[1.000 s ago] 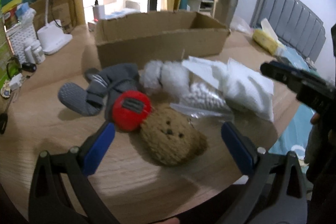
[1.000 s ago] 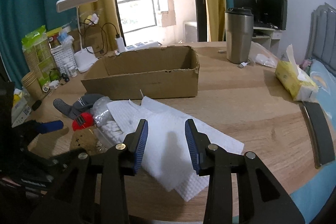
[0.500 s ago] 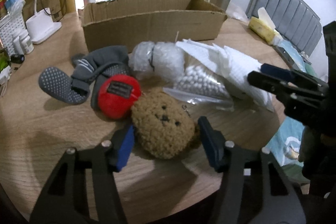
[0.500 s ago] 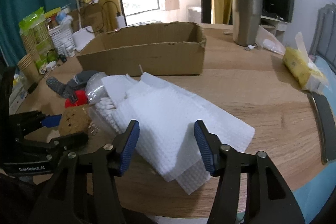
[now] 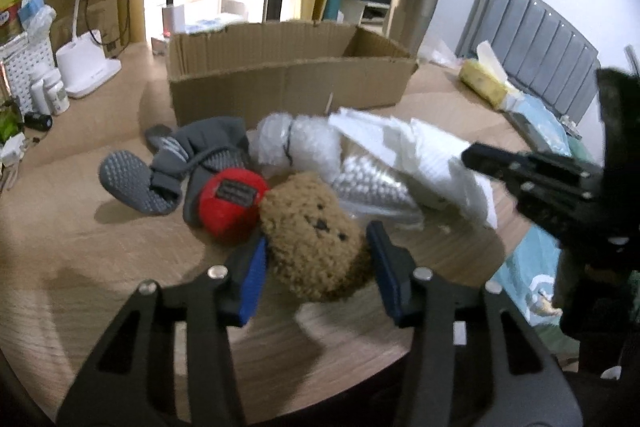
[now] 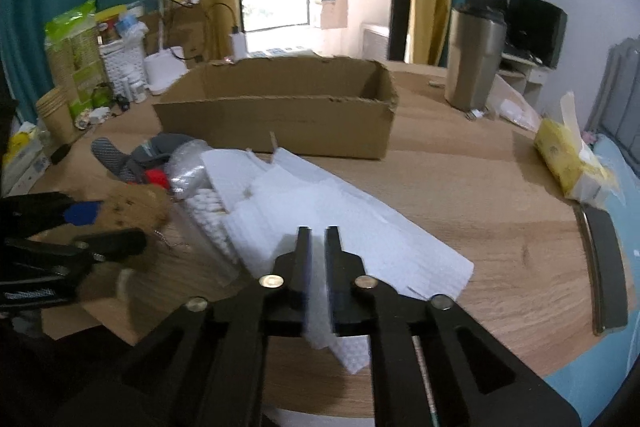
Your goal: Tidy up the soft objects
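Both grippers have just been closing. The left gripper (image 5: 316, 259), low in the middle, now squeezes the brown teddy (image 5: 316, 239). The right gripper (image 6: 318, 247) pinches the white foam sheet (image 6: 340, 223). Both look ready for the cardboard box (image 6: 280, 119) up top.

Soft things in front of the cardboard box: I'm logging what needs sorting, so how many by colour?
Brown: 1, plush bear
Red: 1, ball
Grey: 1, sock bundle
White: 2, foam sheets, bubble wrap roll
Total: 5

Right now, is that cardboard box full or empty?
The cardboard box looks empty: bare inner walls show, nothing rises above its rim; its floor is hidden.
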